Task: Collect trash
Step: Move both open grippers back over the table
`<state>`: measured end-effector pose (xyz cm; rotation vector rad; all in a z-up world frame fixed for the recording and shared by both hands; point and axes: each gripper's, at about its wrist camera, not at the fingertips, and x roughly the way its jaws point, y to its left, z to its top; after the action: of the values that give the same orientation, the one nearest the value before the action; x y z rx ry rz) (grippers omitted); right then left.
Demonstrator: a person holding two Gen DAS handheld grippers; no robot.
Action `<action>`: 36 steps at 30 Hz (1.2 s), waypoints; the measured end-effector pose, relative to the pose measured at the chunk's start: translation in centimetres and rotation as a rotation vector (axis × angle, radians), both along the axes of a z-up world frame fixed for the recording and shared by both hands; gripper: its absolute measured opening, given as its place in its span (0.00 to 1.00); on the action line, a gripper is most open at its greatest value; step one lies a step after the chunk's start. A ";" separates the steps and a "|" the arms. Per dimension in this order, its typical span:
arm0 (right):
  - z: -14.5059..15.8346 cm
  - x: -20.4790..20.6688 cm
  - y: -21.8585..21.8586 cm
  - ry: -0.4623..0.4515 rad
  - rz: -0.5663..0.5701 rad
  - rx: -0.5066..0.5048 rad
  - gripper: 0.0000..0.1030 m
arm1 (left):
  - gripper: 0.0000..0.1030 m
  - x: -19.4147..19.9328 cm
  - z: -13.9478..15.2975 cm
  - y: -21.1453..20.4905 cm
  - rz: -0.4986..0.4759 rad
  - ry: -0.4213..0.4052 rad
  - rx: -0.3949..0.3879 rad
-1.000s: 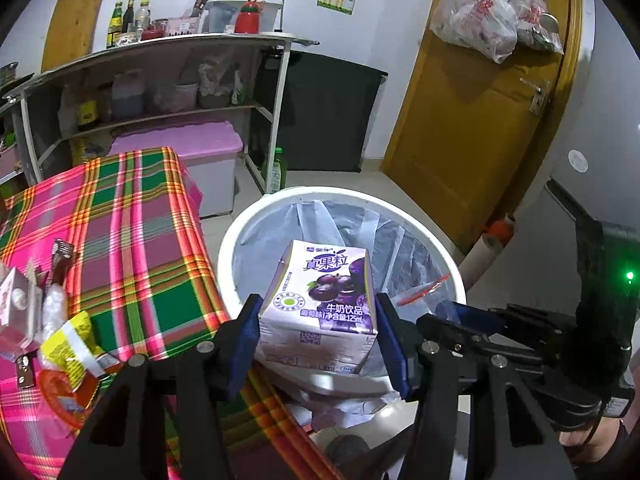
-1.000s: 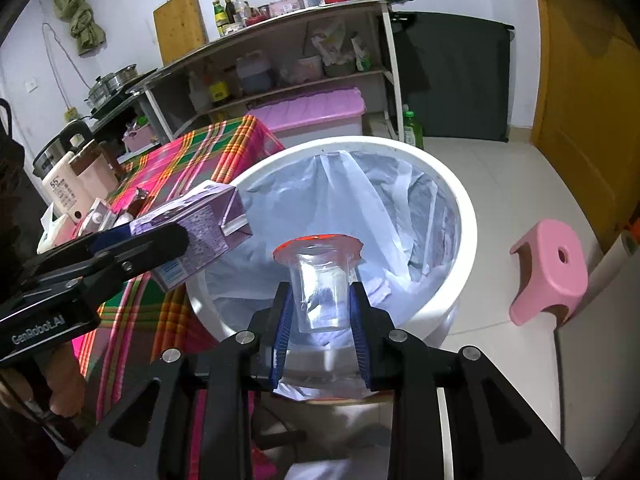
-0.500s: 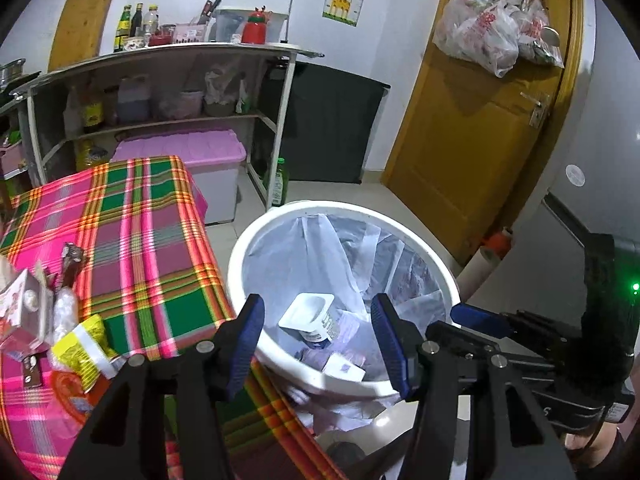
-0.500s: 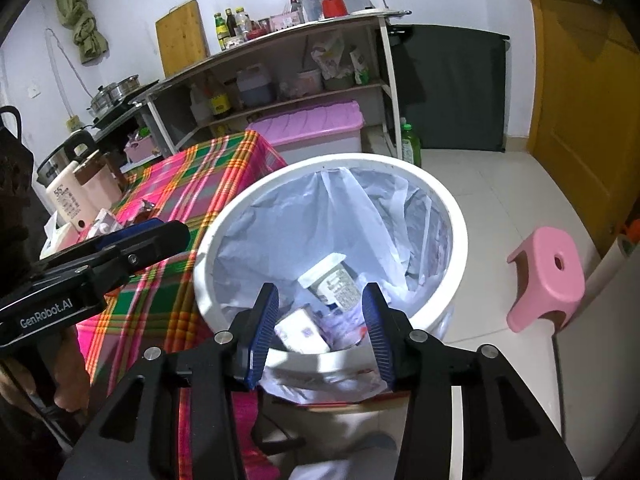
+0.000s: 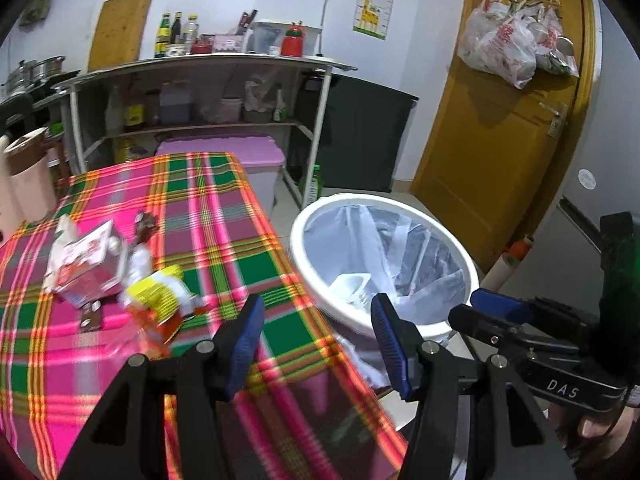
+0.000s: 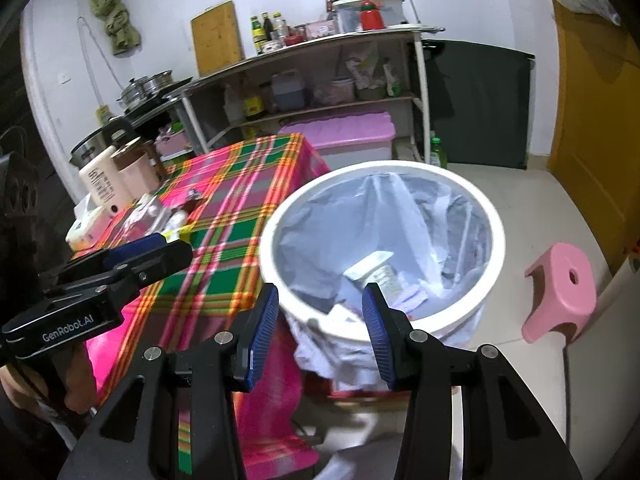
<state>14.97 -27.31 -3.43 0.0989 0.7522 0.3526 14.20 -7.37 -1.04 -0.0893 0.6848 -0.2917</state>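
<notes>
A white trash bin (image 5: 460, 256) with a plastic liner stands beside the plaid-covered table (image 5: 208, 216); it also shows in the right wrist view (image 6: 496, 236). Dropped trash lies inside it, including a white cup (image 6: 376, 268). My left gripper (image 5: 316, 340) is open and empty over the table's corner, left of the bin. My right gripper (image 6: 320, 328) is open and empty at the bin's near rim. More trash lies on the table: a pink-and-white carton (image 5: 86, 264), a yellow wrapper (image 5: 160, 296) and small scraps.
A pink stool (image 6: 560, 292) stands on the floor right of the bin. A pink storage box (image 5: 224, 152) and a shelf rack (image 5: 200, 92) stand behind the table. Jugs (image 6: 116, 176) stand at the table's far left. A yellow door (image 5: 504, 140) is at right.
Both grippers opened and dropped the purple drink carton and the clear cup into the bin. Both then drew back; the left one swung left over the table.
</notes>
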 end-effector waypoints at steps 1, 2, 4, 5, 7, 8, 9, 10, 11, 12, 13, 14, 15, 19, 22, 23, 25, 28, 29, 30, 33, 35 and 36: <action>0.0 -0.3 0.5 -0.002 0.013 -0.008 0.44 | 0.56 -0.3 -0.1 0.4 0.012 0.001 0.002; 0.0 -0.5 0.8 -0.007 0.023 -0.011 0.44 | 0.56 -0.5 -0.2 0.8 0.022 0.002 0.003; 0.1 -0.9 1.4 -0.020 0.049 0.002 0.44 | 0.56 -1.1 -0.4 1.6 0.048 0.004 0.006; 0.1 -1.1 1.6 -0.024 0.056 0.007 0.44 | 0.56 -1.4 -0.6 2.1 0.060 0.005 0.008; 0.2 -1.3 2.3 -0.031 0.072 0.007 0.44 | 0.56 -2.0 -0.9 2.9 0.081 0.006 0.010; 0.2 -1.5 2.6 -0.034 0.082 0.007 0.44 | 0.56 -2.2 -1.0 3.3 0.092 0.012 0.010; 0.1 -1.5 2.9 -0.037 0.091 0.009 0.44 | 0.56 -2.3 -1.1 3.7 0.102 0.019 0.007; 0.1 -1.6 3.2 -0.039 0.102 0.011 0.44 | 0.56 -2.5 -1.3 4.0 0.111 0.024 0.004; 0.0 -1.6 3.5 -0.035 0.109 0.009 0.44 | 0.56 -2.7 -1.5 4.5 0.123 0.029 0.003; -0.1 -1.6 3.9 -0.029 0.119 0.009 0.44 | 0.56 -2.9 -1.6 4.9 0.133 0.032 0.002; -0.2 -1.6 4.1 -0.024 0.125 0.008 0.44 | 0.56 -3.1 -1.7 5.2 0.142 0.035 0.001; -0.3 -1.7 4.4 -0.019 0.134 0.006 0.44 | 0.56 -3.3 -1.8 5.6 0.151 0.036 -0.001; -0.4 -1.8 4.8 -0.015 0.146 0.005 0.44 | 0.56 -3.4 -1.8 5.9 0.157 0.038 -0.002; -0.6 -2.0 5.8 -0.005 0.185 -0.002 0.44 | 0.56 -4.1 -2.1 6.9 0.174 0.041 -0.010; -0.8 -2.0 6.4 0.009 0.199 0.007 0.44 | 0.56 -4.4 -2.4 7.6 0.186 0.048 -0.019; -0.8 -2.0 6.5 0.012 0.203 0.009 0.44 | 0.56 -4.4 -2.5 7.9 0.192 0.050 -0.021; -0.9 -1.9 6.7 0.021 0.209 0.006 0.44 | 0.56 -4.4 -2.6 8.3 0.203 0.052 -0.024; -1.1 -1.8 7.1 0.034 0.220 0.002 0.44 | 0.56 -4.2 -2.8 9.0 0.218 0.054 -0.022; -1.2 -1.7 7.2 0.039 0.223 0.002 0.44 | 0.56 -4.2 -2.9 9.1 0.221 0.054 -0.021; -1.3 -1.7 7.3 0.044 0.227 0.003 0.44 | 0.56 -4.0 -3.0 9.3 0.224 0.055 -0.018; -1.4 -1.5 7.7 0.051 0.236 0.002 0.44 | 0.56 -3.3 -3.4 9.6 0.228 0.063 -0.008; -1.4 -1.4 7.9 0.049 0.242 0.002 0.44 | 0.56 -2.8 -3.5 9.8 0.218 0.067 0.001; -1.3 -1.3 7.9 0.048 0.244 0.002 0.44 | 0.56 -2.5 -3.5 9.8 0.216 0.067 0.006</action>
<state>13.65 -19.39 -4.76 0.0175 0.8131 0.5844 11.69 2.43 -4.59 -0.1662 0.7360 -0.0794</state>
